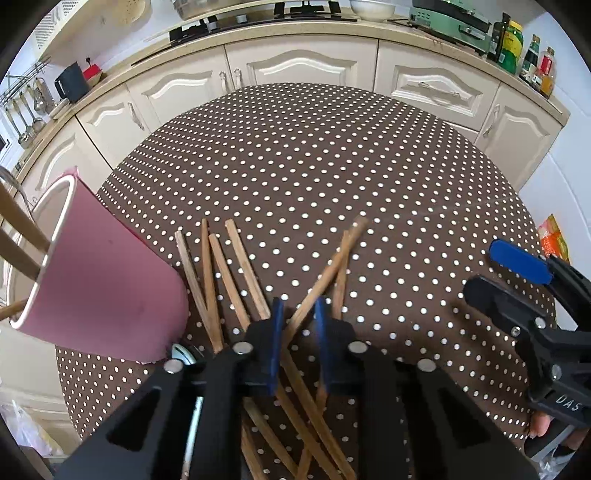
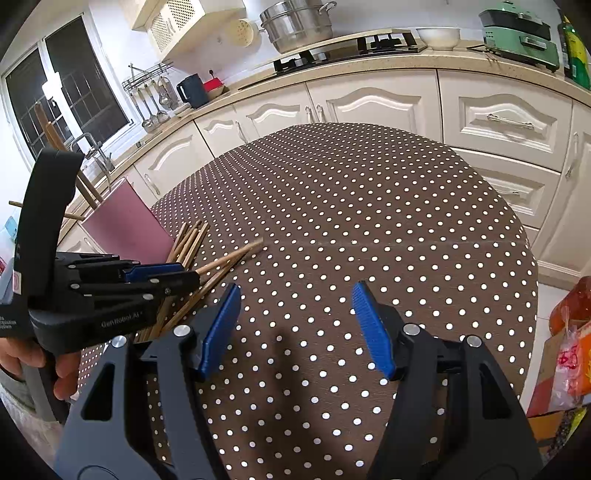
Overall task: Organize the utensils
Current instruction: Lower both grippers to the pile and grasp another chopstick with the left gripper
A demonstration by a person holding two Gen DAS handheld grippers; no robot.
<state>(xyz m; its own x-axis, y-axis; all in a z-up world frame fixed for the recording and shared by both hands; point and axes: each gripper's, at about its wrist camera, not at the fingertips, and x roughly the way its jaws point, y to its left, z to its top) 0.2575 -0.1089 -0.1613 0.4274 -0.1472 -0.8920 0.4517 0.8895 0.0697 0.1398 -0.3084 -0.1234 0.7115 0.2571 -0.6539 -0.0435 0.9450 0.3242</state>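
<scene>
This is a home kitchen. Beyond the tongs, past the polka-dot tabletop [image 2: 369,221], cream panelled cabinets [image 2: 373,103] run under a stone counter carrying a gas hob [image 2: 351,48], a steel steamer pot [image 2: 295,26] and a green appliance [image 2: 521,33]. Far left of the tongs, ladles hang from a rack [image 2: 151,96] beside a window [image 2: 62,92] and tap [image 2: 92,151], and oil bottles [image 1: 511,44] stand far right.
</scene>
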